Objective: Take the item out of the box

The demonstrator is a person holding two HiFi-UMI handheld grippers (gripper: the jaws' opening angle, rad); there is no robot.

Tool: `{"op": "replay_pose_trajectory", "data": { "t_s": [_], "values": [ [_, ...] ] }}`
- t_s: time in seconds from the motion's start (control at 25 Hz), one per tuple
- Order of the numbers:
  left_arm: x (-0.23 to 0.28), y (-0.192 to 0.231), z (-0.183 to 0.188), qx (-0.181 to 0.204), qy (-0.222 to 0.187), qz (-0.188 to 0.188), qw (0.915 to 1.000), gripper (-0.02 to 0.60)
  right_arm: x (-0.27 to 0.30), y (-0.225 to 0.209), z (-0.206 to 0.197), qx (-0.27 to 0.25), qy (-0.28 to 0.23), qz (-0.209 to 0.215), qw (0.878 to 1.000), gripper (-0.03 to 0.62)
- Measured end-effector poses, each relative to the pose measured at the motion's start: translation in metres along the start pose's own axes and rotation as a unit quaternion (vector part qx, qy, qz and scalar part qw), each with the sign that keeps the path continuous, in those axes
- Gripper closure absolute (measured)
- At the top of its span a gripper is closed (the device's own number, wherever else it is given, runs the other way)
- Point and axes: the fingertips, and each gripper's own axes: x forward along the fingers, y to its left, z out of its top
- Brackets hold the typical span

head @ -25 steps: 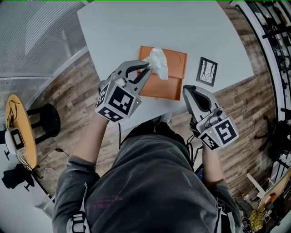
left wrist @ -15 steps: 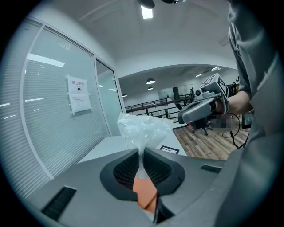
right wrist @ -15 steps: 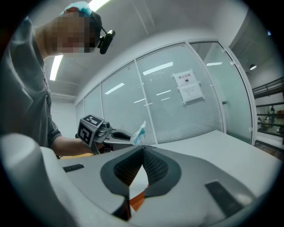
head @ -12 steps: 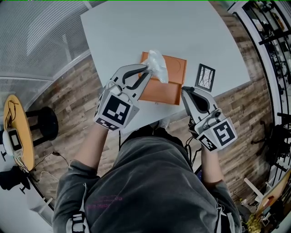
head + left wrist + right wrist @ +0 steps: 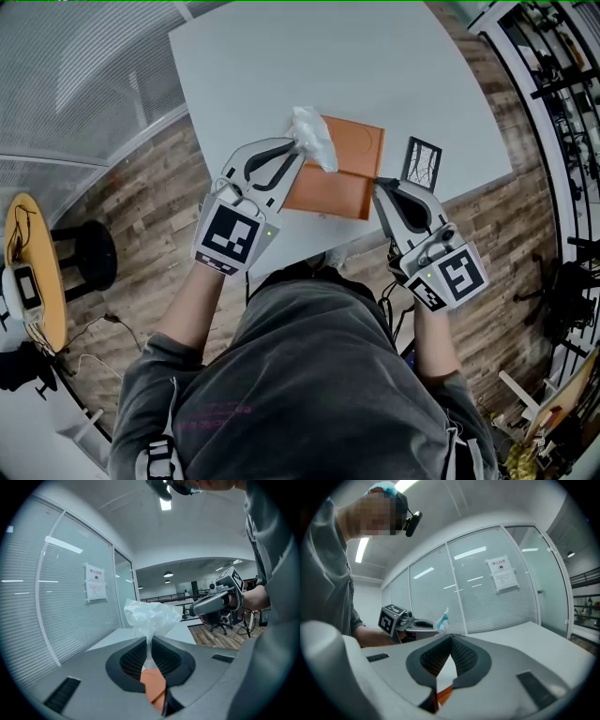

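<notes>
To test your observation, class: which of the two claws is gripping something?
The left claw: its jaws pinch a clear plastic bag, while the right claw holds nothing.

Left gripper has drawn back toward the left edge of the tabletop and slightly toward the person. Its body now sits closer to the near edge than a second ago, and its nose points more steeply away from the person.

The clear plastic bag in its jaws travelled with it. It hung above the far-left part of the orange box, inside the outline. Now it is over the box's far-left corner, partly out past the left wall above bare tabletop.
</notes>
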Motion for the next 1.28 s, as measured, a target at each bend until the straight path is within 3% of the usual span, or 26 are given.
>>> {"op": "replay_pose_trajectory", "data": {
  "t_s": [0.32,1.28],
  "values": [
    [-0.014,0.007,-0.004,-0.014,-0.017,0.021,0.9995,0.546,0.011,0.006,0.009,-0.011,-0.004,0.004,1.0,0.589],
    [-0.02,-0.005,-0.007,-0.028,-0.02,0.015,0.9993,0.546,0.01,0.016,0.006,-0.024,0.006,0.011,1.0,0.591]
  ]
}}
